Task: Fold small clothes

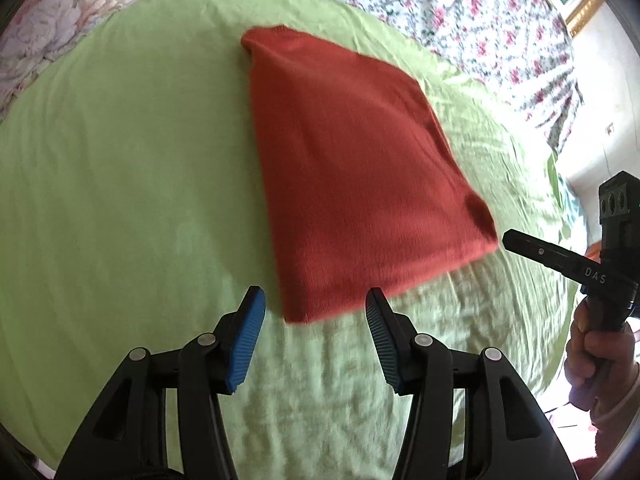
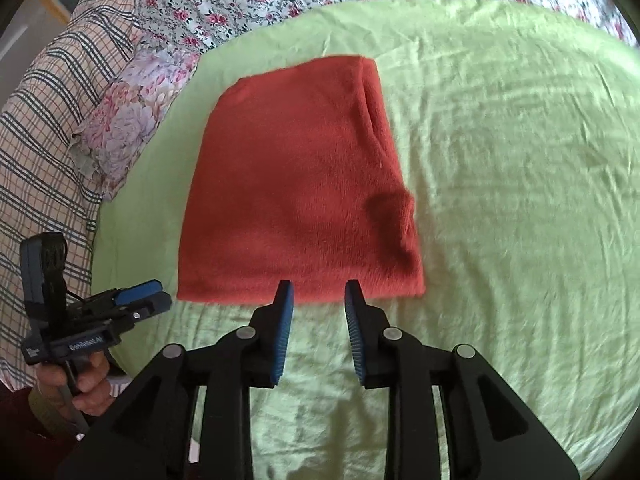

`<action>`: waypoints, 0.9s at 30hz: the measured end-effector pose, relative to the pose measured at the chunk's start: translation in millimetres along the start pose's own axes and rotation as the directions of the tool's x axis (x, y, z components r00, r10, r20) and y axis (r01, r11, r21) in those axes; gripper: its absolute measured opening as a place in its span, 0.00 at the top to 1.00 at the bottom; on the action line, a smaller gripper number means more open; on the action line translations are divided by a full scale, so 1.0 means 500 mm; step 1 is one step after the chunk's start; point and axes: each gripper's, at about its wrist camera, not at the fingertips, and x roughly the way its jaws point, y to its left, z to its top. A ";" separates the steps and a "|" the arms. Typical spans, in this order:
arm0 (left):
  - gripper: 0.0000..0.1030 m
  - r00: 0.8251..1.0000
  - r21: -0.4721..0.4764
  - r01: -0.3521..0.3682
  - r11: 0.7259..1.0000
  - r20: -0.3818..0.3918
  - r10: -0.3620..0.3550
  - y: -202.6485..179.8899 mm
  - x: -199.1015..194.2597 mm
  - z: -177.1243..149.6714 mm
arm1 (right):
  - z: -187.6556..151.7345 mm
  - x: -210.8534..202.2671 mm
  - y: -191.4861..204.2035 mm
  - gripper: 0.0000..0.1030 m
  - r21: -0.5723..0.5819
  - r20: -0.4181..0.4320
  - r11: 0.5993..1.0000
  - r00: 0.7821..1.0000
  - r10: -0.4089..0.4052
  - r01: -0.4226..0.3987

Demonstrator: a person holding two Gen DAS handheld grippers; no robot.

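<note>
A rust-red knitted garment (image 1: 352, 168) (image 2: 304, 200) lies folded into a flat, roughly rectangular pad on a light green sheet (image 1: 120, 180) (image 2: 520, 200). My left gripper (image 1: 315, 296) hovers over the pad's near left corner, its blue pads apart and nothing pinched between them. My right gripper (image 2: 318, 286) hangs over the near edge of the pad. Its pads stand a narrower gap apart and are not pressing the cloth. Each gripper shows in the other's view: the right gripper (image 1: 520, 242) at the right edge, the left gripper (image 2: 140, 296) at the lower left.
Floral bedding (image 1: 460, 8) (image 2: 240, 0) lies beyond the green sheet. A plaid cloth (image 2: 40, 120) and a flowered pillow (image 2: 128, 120) sit to the left. A person's hand (image 1: 596, 360) (image 2: 84, 384) holds each gripper handle. A white wall and gold frame (image 1: 584, 16) are at far right.
</note>
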 end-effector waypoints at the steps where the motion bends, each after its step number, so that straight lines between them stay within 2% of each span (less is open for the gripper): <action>1: 0.49 1.000 -0.009 -0.011 1.000 0.008 0.011 0.000 0.000 0.012 | 0.011 0.001 -0.005 0.73 -0.001 0.004 1.000 1.000 0.000 0.000; 6: 0.47 0.995 -0.052 -0.100 0.994 0.018 0.101 0.009 0.003 0.087 | 0.092 0.027 -0.030 0.73 0.004 0.041 1.000 0.999 0.025 -0.025; 11: 0.44 0.992 -0.105 -0.117 0.988 0.026 0.120 0.032 0.031 0.172 | 0.171 0.065 -0.048 0.73 0.020 0.059 0.997 0.996 0.066 -0.068; 15: 0.44 0.994 -0.125 -0.100 0.987 0.031 0.104 0.059 0.066 0.227 | 0.216 0.104 -0.053 0.73 0.033 0.054 0.996 0.996 0.075 -0.077; 19: 0.44 0.997 -0.127 -0.082 0.989 0.001 0.083 0.092 0.113 0.272 | 0.242 0.136 -0.056 0.73 0.055 0.057 0.997 0.997 0.046 -0.050; 20: 0.41 0.996 -0.122 -0.084 0.989 -0.007 0.084 0.099 0.124 0.282 | 0.248 0.143 -0.061 0.73 0.065 0.058 0.997 0.997 0.044 -0.048; 23: 0.37 0.995 -0.097 -0.093 0.991 -0.044 0.089 0.109 0.159 0.294 | 0.255 0.199 -0.082 0.73 0.102 -0.008 0.995 1.000 -0.022 0.022; 27: 0.34 0.994 -0.081 -0.107 0.991 -0.045 0.104 0.113 0.165 0.289 | 0.251 0.214 -0.110 0.72 0.195 0.012 0.981 1.000 -0.014 0.011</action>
